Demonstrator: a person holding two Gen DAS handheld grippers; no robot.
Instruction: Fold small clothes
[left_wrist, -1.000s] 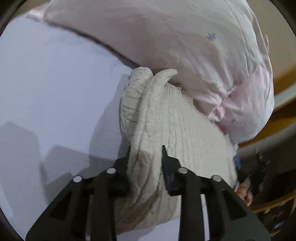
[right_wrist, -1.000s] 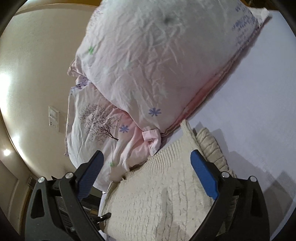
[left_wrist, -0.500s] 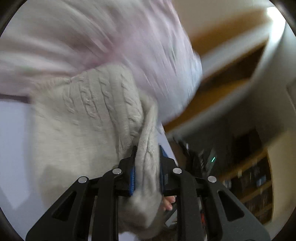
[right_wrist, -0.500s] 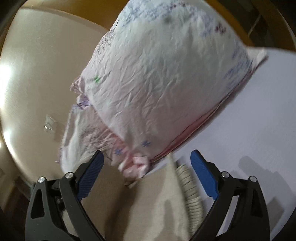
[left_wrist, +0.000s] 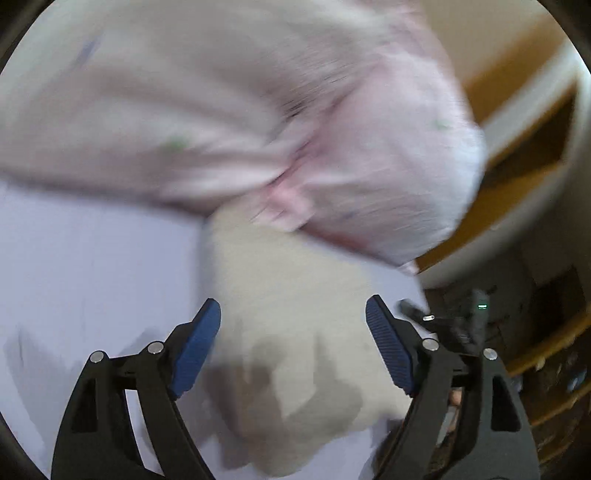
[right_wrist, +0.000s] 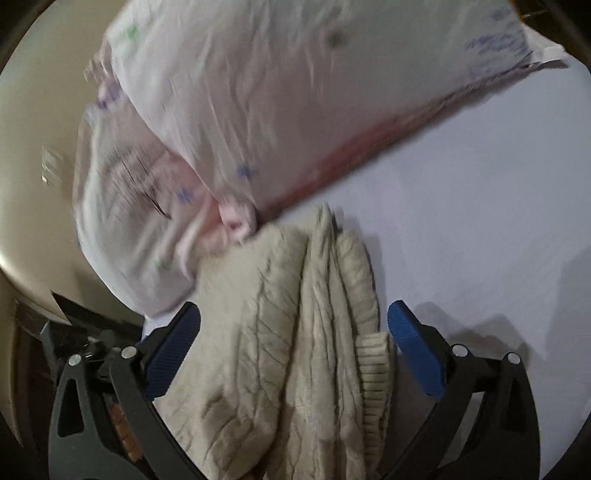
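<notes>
A cream cable-knit sweater (right_wrist: 295, 332) lies folded in layers on the white bed sheet (right_wrist: 480, 206), its far end against the pink pillows. It also shows, blurred, in the left wrist view (left_wrist: 280, 295). My left gripper (left_wrist: 293, 332) is open, its blue pads on either side of the sweater and holding nothing. My right gripper (right_wrist: 293, 332) is open too, its pads straddling the folded sweater just above it.
Two pink-and-white printed pillows (right_wrist: 258, 110) are stacked at the head of the bed, also in the left wrist view (left_wrist: 258, 129). A beige wall with a switch (right_wrist: 48, 166) lies left. The bed edge, dark floor and wooden shelves (left_wrist: 554, 369) lie right.
My left gripper was shut on a fold of the sweater; it has opened and let it go. The sweater now lies folded on the sheet. Both views shifted and are blurred.
</notes>
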